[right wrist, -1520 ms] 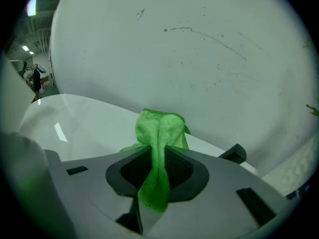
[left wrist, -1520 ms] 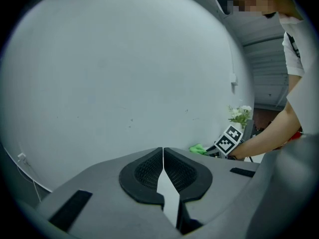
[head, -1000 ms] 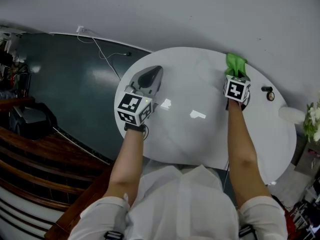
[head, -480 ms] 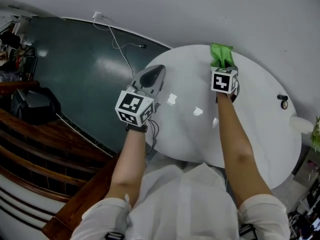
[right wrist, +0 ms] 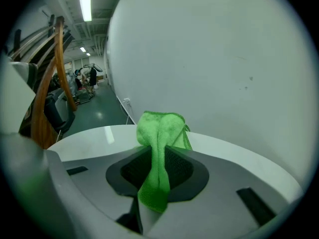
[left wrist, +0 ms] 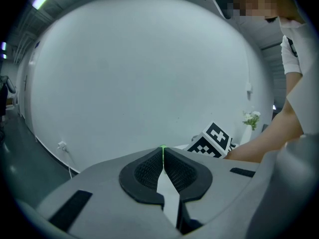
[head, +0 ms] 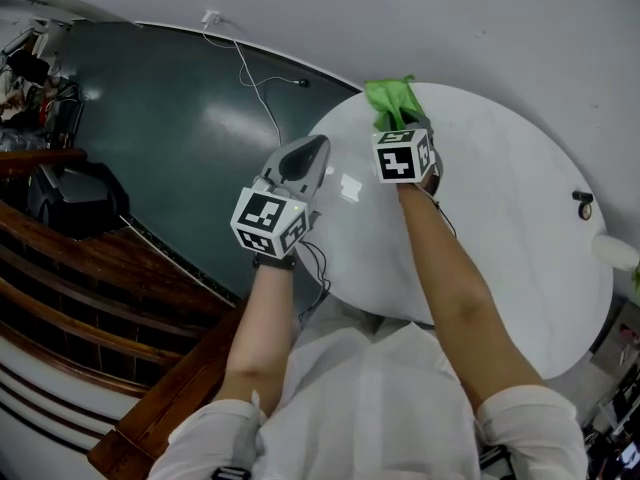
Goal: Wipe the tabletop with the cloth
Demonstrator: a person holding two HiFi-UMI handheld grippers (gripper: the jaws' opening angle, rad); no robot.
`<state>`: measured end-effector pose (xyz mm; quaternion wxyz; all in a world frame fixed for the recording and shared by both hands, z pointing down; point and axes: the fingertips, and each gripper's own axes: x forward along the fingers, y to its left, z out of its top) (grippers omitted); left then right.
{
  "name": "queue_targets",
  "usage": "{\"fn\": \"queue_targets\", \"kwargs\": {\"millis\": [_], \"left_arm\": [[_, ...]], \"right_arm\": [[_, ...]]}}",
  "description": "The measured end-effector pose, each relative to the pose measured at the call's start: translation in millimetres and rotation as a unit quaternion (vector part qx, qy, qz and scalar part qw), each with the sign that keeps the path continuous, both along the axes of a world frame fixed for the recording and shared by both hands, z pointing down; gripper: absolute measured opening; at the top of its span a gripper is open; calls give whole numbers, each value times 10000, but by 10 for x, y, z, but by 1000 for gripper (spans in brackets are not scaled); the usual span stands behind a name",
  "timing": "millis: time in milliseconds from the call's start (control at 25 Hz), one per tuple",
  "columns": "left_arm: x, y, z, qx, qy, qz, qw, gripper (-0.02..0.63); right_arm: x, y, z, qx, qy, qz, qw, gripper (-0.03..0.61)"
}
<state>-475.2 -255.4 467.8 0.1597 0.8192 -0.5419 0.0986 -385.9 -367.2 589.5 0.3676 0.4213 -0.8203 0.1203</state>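
A green cloth lies pressed on the far left part of the round white tabletop. My right gripper is shut on the cloth, which bunches between the jaws and sticks out in front onto the tabletop. My left gripper hovers at the table's left edge, shut with nothing between its jaws. The right gripper's marker cube shows just beyond it.
A small dark object sits at the table's far right edge, with a white vase nearby. A white cable runs along the dark green floor by the wall. Wooden railings stand at the left.
My right gripper has dragged the green cloth leftward along the table's far edge. The left gripper has stayed in much the same place at the left edge.
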Motion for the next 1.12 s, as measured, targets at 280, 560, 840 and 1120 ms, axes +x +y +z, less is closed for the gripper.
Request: {"fn": "queue_targets", "kwargs": {"millis": [280, 560, 840, 1120], "left_arm": [[-46, 119, 72, -87, -45, -8, 10000, 18], [178, 129, 107, -67, -76, 209, 9997, 18], [791, 96, 87, -76, -61, 759, 9971, 18], [1533, 60, 84, -129, -74, 1274, 9917, 18]], "right_arm": [[-610, 580, 37, -80, -168, -1091, 9939, 71], [-538, 1039, 111, -143, -287, -1797, 9832, 71], [354, 1061, 102, -29, -271, -1003, 9946, 71], [1620, 908, 83, -24, -309, 329, 9990, 71]]}}
